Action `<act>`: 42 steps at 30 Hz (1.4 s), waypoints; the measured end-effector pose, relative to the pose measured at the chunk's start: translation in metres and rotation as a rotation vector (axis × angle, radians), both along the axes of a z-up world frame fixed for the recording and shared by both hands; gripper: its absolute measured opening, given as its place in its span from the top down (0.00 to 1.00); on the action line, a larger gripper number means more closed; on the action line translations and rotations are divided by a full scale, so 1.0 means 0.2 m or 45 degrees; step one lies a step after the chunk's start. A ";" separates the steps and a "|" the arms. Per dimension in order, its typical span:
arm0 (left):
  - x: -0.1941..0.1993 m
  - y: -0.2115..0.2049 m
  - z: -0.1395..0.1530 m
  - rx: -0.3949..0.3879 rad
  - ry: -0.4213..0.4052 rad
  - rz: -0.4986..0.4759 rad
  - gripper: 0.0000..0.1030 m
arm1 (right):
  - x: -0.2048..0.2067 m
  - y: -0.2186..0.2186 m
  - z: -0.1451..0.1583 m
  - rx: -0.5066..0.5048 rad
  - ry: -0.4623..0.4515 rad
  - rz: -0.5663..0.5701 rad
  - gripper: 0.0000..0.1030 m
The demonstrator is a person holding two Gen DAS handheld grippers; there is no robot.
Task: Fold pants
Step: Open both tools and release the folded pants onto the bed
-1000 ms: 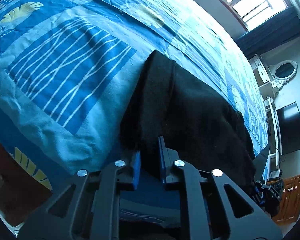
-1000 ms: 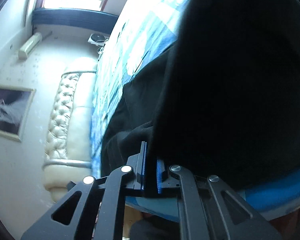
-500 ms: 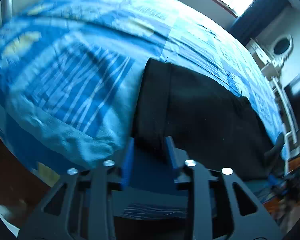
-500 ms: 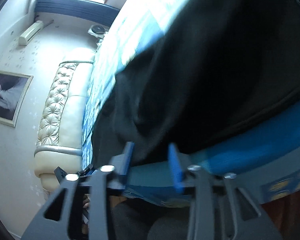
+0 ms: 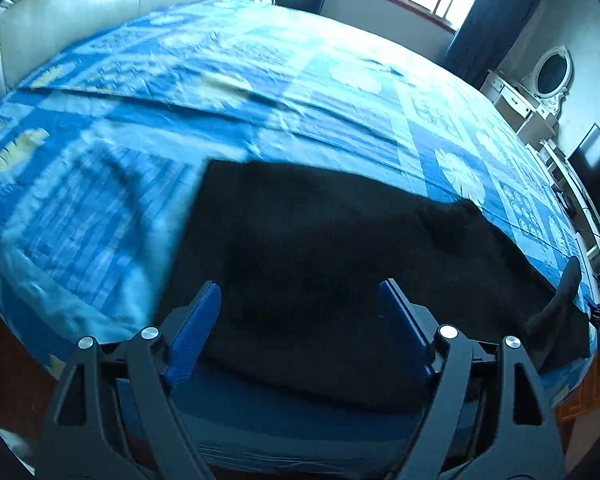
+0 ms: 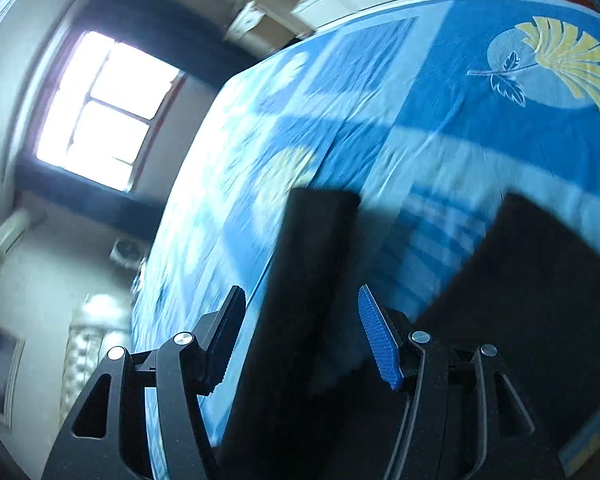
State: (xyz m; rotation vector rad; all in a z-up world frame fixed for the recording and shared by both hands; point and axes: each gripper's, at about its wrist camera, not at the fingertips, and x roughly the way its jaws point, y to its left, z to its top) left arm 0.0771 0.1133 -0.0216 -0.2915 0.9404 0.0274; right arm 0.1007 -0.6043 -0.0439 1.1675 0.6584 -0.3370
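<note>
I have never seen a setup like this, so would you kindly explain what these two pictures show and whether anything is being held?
There is no robot here: a person holds a pair of hand-held tongs in each hand, and each has a fisheye camera looking along its fingers. One picture is from the left tongs, the other from the right tongs. Below them lies a bed with a blue patterned bedspread, and on it black pants, spread flat. Neither pair holds anything: the left tongs are opening above the pants, and the right stand open, with a black strip of fabric showing between their fingers.
</note>
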 end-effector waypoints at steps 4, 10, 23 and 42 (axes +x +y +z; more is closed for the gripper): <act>0.04 -0.08 -0.09 -0.014 0.070 0.003 0.21 | 0.14 -0.02 -0.15 0.144 0.004 0.012 0.43; 0.05 -0.15 -0.13 0.061 0.091 0.019 0.15 | 0.14 0.00 -0.01 0.028 -0.105 0.089 0.92; 0.04 -0.17 -0.14 0.077 0.108 0.031 0.13 | -0.81 -0.17 0.02 -0.035 -0.225 -0.026 0.94; 0.06 -0.20 -0.16 0.119 0.122 0.042 0.09 | -0.70 -0.39 0.03 -0.315 0.039 0.176 0.49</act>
